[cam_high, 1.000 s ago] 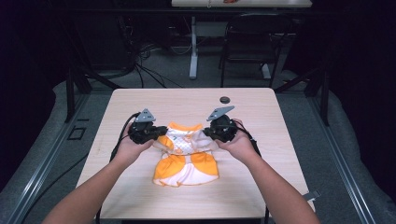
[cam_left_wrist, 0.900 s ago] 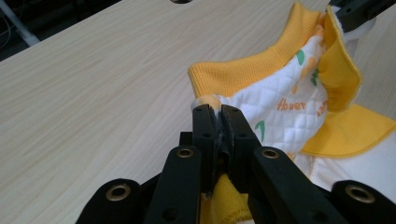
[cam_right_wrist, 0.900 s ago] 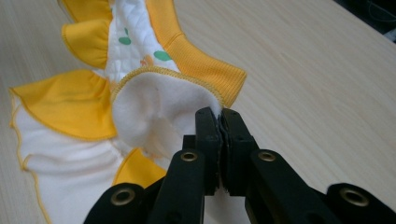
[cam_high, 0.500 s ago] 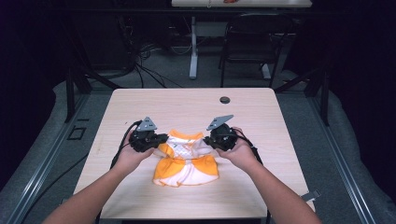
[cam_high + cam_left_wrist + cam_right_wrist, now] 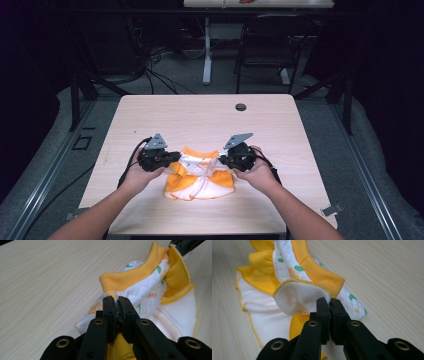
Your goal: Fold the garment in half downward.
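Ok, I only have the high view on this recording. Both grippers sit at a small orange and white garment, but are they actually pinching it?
Observer: Yes. In the left gripper view the left gripper is shut on the garment, fabric pressed between its jaws.
Operator: And the right?
Observer: The right gripper is also shut, on a white edge with yellow stitching.
Operator: Any print on the cloth?
Observer: Quilted white panel with green and orange shapes, beside a ribbed orange band.

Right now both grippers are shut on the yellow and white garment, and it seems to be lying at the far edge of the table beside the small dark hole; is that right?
Not quite. Both the left gripper and the right gripper are shut on the garment, but the high view shows it on the near half of the table, well apart from the dark hole.
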A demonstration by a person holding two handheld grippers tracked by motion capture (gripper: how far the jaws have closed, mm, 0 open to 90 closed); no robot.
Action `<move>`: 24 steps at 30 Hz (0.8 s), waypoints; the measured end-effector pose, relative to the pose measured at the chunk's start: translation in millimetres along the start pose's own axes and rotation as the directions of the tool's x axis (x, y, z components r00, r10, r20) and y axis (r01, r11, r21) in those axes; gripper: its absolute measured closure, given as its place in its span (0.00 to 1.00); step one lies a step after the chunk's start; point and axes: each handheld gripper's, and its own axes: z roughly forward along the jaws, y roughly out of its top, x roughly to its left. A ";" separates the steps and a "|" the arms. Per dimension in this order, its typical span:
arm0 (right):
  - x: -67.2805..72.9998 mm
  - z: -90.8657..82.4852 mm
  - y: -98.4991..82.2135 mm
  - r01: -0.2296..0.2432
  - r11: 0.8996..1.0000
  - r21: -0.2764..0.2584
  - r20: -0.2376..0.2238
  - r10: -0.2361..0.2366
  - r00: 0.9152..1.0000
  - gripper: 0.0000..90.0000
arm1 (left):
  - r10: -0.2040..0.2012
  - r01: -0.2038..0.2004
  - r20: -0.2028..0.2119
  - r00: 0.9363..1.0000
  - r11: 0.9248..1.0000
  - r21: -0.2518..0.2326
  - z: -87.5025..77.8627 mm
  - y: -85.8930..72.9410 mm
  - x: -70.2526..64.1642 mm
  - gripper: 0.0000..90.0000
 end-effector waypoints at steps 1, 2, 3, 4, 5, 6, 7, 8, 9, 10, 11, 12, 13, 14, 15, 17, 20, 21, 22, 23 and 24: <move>1.4 0.3 -1.7 0.002 1.000 0.000 -0.001 -0.002 1.000 0.96 | -0.002 0.002 0.006 1.000 1.000 -0.001 0.0 -2.4 -1.5 0.94; 2.5 0.4 -3.3 0.001 1.000 0.002 -0.007 -0.001 1.000 0.96 | -0.002 0.002 0.009 1.000 1.000 0.002 -0.4 -4.4 -2.9 0.94; 3.5 0.9 -4.6 -0.002 1.000 0.000 -0.006 0.002 1.000 0.96 | -0.003 0.003 0.015 1.000 1.000 0.003 -0.6 -6.1 -4.2 0.94; 4.4 0.6 -5.6 0.000 1.000 0.004 -0.011 0.000 1.000 0.96 | -0.001 0.001 0.015 1.000 1.000 0.003 -0.6 -7.7 -5.3 0.94; 5.7 0.9 -6.5 -0.002 1.000 0.004 -0.010 0.002 1.000 0.96 | -0.002 0.002 0.020 1.000 1.000 0.005 -0.8 -8.9 -6.2 0.94; 6.7 1.1 -7.1 -0.002 1.000 0.005 -0.015 0.002 1.000 0.96 | -0.005 0.004 0.022 1.000 1.000 0.007 -0.9 -10.0 -6.9 0.94; 7.7 1.5 -7.9 0.001 1.000 0.003 -0.018 -0.001 1.000 0.96 | -0.004 0.004 0.021 1.000 1.000 0.007 -1.1 -10.9 -7.5 0.94; 8.8 1.7 -8.6 0.005 1.000 0.005 -0.019 -0.005 1.000 0.96 | -0.005 0.005 0.022 1.000 1.000 0.007 -1.2 -11.8 -7.9 0.94; 10.1 1.9 -9.3 -0.001 1.000 0.005 -0.020 0.001 1.000 0.96 | -0.012 0.012 0.027 1.000 1.000 0.006 -1.2 -12.8 -8.2 0.94; 10.9 2.3 -10.3 -0.001 1.000 0.004 -0.022 0.001 1.000 0.96 | -0.014 0.013 0.029 0.999 1.000 0.007 -1.3 -13.8 -8.4 0.94; 11.5 2.4 -11.1 0.002 1.000 0.008 -0.029 -0.002 1.000 0.96 | -0.017 0.017 0.030 0.999 1.000 0.006 -0.9 -14.9 -9.0 0.94; 12.4 3.0 -12.2 0.001 1.000 0.008 -0.028 0.000 1.000 0.96 | -0.019 0.018 0.032 0.999 1.000 0.009 -0.7 -16.0 -9.4 0.94; 13.2 3.5 -13.2 0.000 1.000 0.009 -0.029 0.001 1.000 0.96 | -0.024 0.024 0.033 0.999 1.000 0.008 -0.2 -17.1 -10.2 0.94; 13.6 3.4 -14.1 -0.001 1.000 0.014 -0.033 0.001 0.999 0.96 | -0.027 0.026 0.037 0.999 1.000 0.012 0.2 -18.3 -10.6 0.94; 14.2 4.2 -15.1 -0.003 1.000 0.010 -0.034 0.003 0.999 0.96 | -0.034 0.033 0.040 0.999 0.999 0.010 0.7 -19.6 -11.5 0.94; 14.5 3.9 -16.8 -0.006 1.000 0.019 -0.042 0.007 0.999 0.95 | -0.043 0.042 0.042 0.998 0.999 0.005 1.0 -22.1 -12.6 0.94; 15.6 4.7 -20.1 -0.017 1.000 0.011 -0.047 0.017 0.999 0.95 | -0.053 0.052 0.051 0.997 0.999 0.009 1.5 -25.4 -13.9 0.93; 15.8 4.8 -21.1 -0.019 1.000 0.010 -0.051 0.019 0.998 0.94 | -0.060 0.059 0.054 0.997 0.998 0.008 1.6 -26.3 -14.6 0.93; 15.8 4.2 -21.8 -0.018 1.000 0.020 -0.052 0.019 0.998 0.94 | -0.063 0.063 0.059 0.996 0.998 0.006 1.6 -26.9 -15.3 0.93; 16.4 4.7 -22.9 -0.025 1.000 0.012 -0.054 0.026 0.998 0.93 | -0.066 0.065 0.065 0.996 0.998 0.009 1.2 -27.5 -16.0 0.93; 16.6 4.0 -23.4 -0.026 0.999 0.018 -0.059 0.027 0.998 0.93 | -0.068 0.068 0.068 0.995 0.998 0.008 0.9 -28.0 -16.7 0.92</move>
